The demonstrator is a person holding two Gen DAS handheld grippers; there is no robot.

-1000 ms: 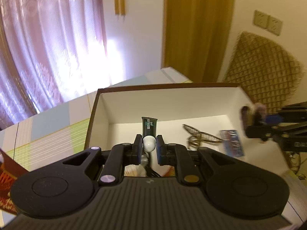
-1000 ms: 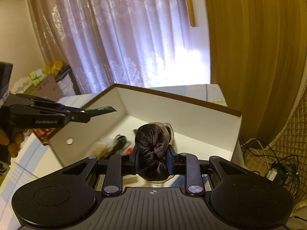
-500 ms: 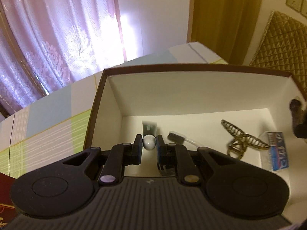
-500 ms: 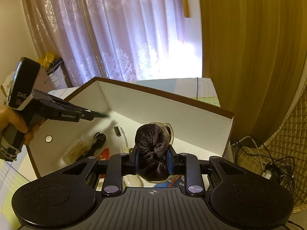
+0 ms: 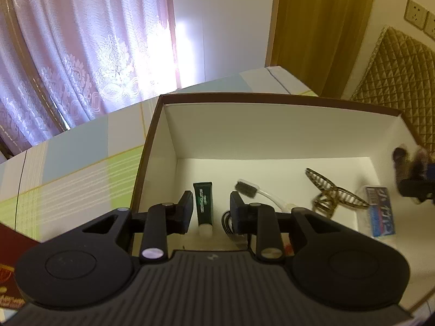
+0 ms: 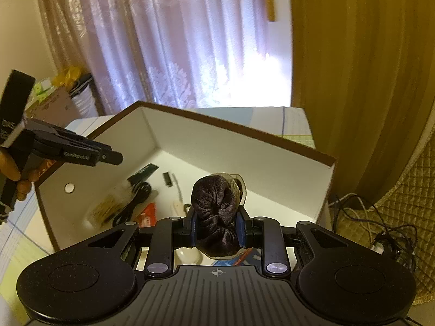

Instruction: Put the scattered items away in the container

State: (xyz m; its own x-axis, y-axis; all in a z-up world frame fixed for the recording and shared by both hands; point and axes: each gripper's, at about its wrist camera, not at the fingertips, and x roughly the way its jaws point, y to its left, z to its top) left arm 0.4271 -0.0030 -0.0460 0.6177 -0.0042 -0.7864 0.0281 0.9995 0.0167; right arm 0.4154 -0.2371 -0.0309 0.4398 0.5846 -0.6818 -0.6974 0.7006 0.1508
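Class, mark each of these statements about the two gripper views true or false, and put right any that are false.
1. The left gripper is open and holds nothing. True.
2. The green tube lies on the striped tablecloth outside the box. False: it lies on the floor of the box, between the open fingers.
3. The right gripper is shut on a dark rolled sock. True.
4. The toothbrush stands upright against the box wall. False: it lies flat on the box floor.
5. The gold hair clip is inside the box. True.
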